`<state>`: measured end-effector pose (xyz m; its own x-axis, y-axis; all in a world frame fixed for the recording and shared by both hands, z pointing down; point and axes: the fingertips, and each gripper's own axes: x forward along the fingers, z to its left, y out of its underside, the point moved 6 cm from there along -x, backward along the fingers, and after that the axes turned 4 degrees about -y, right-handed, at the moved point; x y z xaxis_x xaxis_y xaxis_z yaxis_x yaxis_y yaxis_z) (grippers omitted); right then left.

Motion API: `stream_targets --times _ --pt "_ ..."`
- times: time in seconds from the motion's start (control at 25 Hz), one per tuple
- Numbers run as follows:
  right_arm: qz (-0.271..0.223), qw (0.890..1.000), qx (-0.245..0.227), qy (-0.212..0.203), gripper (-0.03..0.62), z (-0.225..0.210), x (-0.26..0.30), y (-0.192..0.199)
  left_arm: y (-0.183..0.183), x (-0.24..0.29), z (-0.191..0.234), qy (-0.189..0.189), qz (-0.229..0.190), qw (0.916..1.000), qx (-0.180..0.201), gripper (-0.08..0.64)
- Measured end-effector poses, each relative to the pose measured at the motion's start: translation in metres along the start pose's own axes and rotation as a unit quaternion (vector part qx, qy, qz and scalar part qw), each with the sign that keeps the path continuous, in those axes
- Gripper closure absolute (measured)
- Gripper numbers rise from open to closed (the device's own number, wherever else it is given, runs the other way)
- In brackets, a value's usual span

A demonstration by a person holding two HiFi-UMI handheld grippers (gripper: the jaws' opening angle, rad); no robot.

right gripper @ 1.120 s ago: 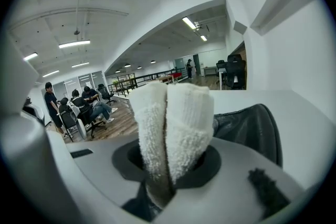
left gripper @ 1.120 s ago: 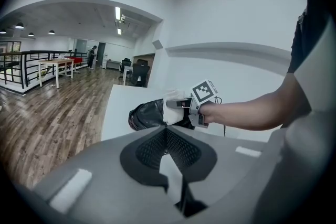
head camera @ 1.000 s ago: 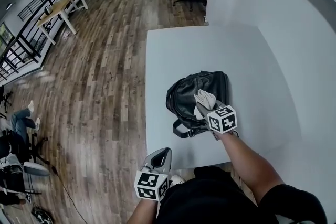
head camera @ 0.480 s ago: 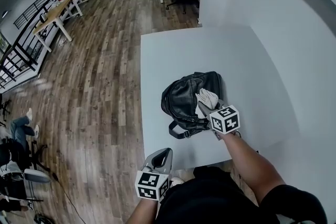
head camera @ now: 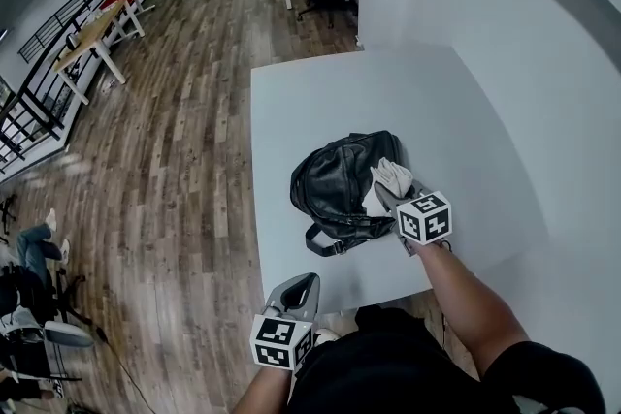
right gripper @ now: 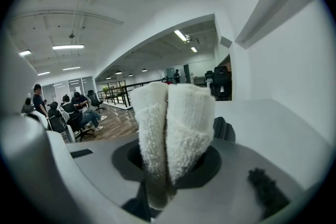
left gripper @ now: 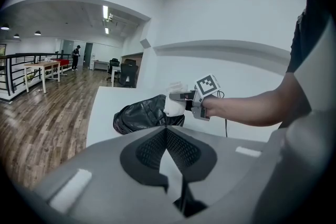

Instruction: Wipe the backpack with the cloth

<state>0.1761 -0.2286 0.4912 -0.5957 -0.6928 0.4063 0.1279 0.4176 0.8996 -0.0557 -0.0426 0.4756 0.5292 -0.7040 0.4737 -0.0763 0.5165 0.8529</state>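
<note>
A black backpack (head camera: 338, 184) is seen lying on its side on the white table (head camera: 320, 92), toward the near edge. Its skin is glossy and creased, and a strap (head camera: 330, 245) is looped out toward that edge. A white terry cloth (head camera: 391, 177), folded into a thick wad, is clamped between the jaws of the right gripper (head camera: 388, 197). It is held at the backpack's right end, against the upper side or just over it; contact cannot be confirmed.
</note>
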Motion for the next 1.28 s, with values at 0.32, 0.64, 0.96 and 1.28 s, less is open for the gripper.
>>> stream_targets --times 0.32,0.64,0.96,1.28 --pt "-0.001 1.000 0.001 0.027 0.502 -0.007 -0.018 -0.001 0.000 -0.007 -0.006 0.010 -0.004 0.9999 0.002 0.554" --pt "0.007 0.998 -0.005 0.061 0.502 -0.011 -0.040 0.007 0.007 -0.024 -0.004 0.006 -0.019 0.9998 0.004 0.554" --pt "0.017 0.994 -0.014 0.103 0.502 -0.001 -0.077 0.018 0.021 -0.043 -0.007 0.012 -0.039 0.9989 -0.022 0.554" --pt "-0.005 0.995 -0.005 0.099 0.503 0.042 -0.123 0.025 0.030 -0.049 -0.019 0.028 -0.043 0.9983 -0.027 0.554"
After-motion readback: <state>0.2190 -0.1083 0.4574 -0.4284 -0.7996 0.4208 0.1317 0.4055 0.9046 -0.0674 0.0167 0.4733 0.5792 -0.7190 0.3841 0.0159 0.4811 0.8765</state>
